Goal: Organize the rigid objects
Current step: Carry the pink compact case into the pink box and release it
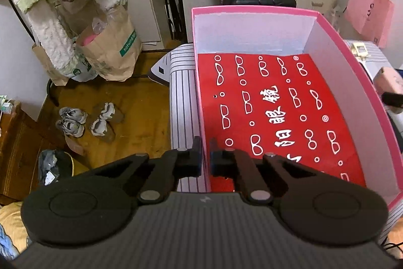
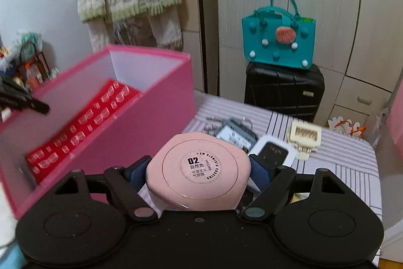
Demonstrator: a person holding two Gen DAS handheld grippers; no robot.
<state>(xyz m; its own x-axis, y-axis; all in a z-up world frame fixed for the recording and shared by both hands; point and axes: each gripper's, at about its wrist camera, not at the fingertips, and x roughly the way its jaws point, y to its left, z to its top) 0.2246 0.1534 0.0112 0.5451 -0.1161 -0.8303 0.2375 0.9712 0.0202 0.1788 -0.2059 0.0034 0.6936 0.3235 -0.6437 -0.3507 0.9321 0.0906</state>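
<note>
Gripping the near wall of the pink box [image 1: 352, 62], the left hand-held gripper [image 1: 206, 155] has its jaws pinched almost together, one finger outside the rim and one inside, the thin wall caught between them. That box sits on a surface covered in striped cloth [image 2: 340, 163]; whether a table or a bed lies under it I cannot tell. Inside the box, white walls and a red sheet [image 1: 272, 102] printed with white spectacle outlines and characters lining the floor; nothing else lies on it.

Over on the other side, the right hand-held gripper [image 2: 199, 173] is spread wide around a pink compact case [image 2: 199, 168], its blue pads [image 2: 260, 174] pressing on both flanks, the round "02" label facing up. The compact is held above the striped cloth, just beside the box's outer pink wall.

On the cloth beyond the compact: a white-framed dark device [image 2: 273, 153], a small grey-edged card or packet [image 2: 234, 135] and a cream plastic clip-like piece [image 2: 304, 136], all near one another and well apart from the box opening.

Further back, a teal felt bag [image 2: 277, 42] stands on a black suitcase [image 2: 284, 90]. On the wooden floor, brown paper bags [image 1: 110, 52] and pairs of shoes [image 1: 88, 122].
</note>
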